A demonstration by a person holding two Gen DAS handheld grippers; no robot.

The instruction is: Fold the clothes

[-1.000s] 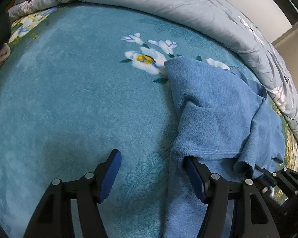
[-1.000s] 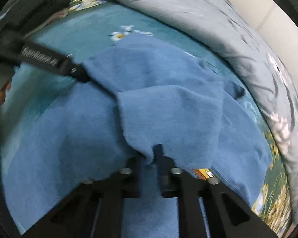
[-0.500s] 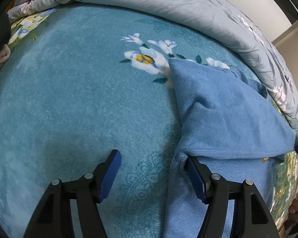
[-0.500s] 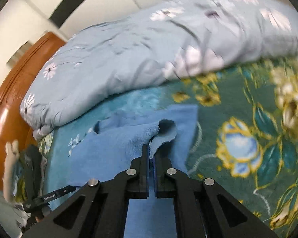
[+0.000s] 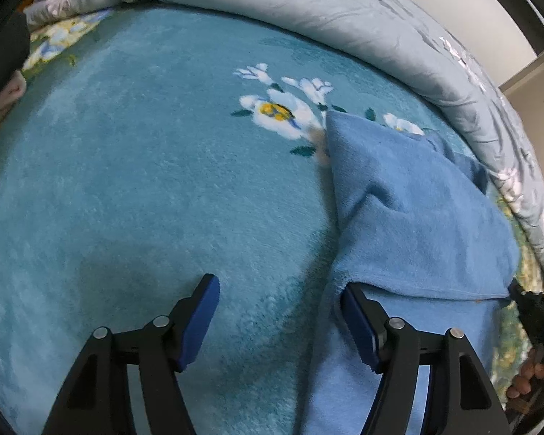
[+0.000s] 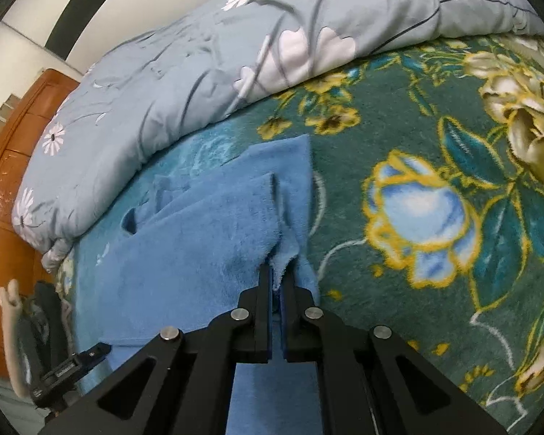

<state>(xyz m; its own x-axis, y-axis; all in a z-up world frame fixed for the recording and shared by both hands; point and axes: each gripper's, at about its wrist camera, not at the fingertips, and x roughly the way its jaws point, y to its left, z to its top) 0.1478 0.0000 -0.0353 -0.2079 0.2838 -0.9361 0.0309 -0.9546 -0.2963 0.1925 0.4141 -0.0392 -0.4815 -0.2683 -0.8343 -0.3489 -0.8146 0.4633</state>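
The blue fleece garment (image 5: 417,224) is lying on the teal floral blanket (image 5: 145,199), near the rolled grey duvet (image 5: 344,18) along the far side. In the left wrist view an upper layer is lying over a lower one, with a straight hem crossing just ahead of the left gripper (image 5: 279,311). That gripper is standing wide open, gripping nothing; its right finger is resting at the garment's left edge, its left finger over bare blanket. The right gripper (image 6: 276,275) is pinching a corner of the garment between nearly closed fingers, and the cloth is bunching and drooping at the pinch. The fabric is reading as light, soft and limp, with a napped pile that is likely clinging to the blanket rather than sliding. It is judged that it will sag between holding points and will not keep a crease unaided. Holds are best taken at corners and hemmed edges, where the cloth is firmer, with both layers caught together. The far end, toward the duvet, is showing overlapping flaps whose arrangement cannot be determined.
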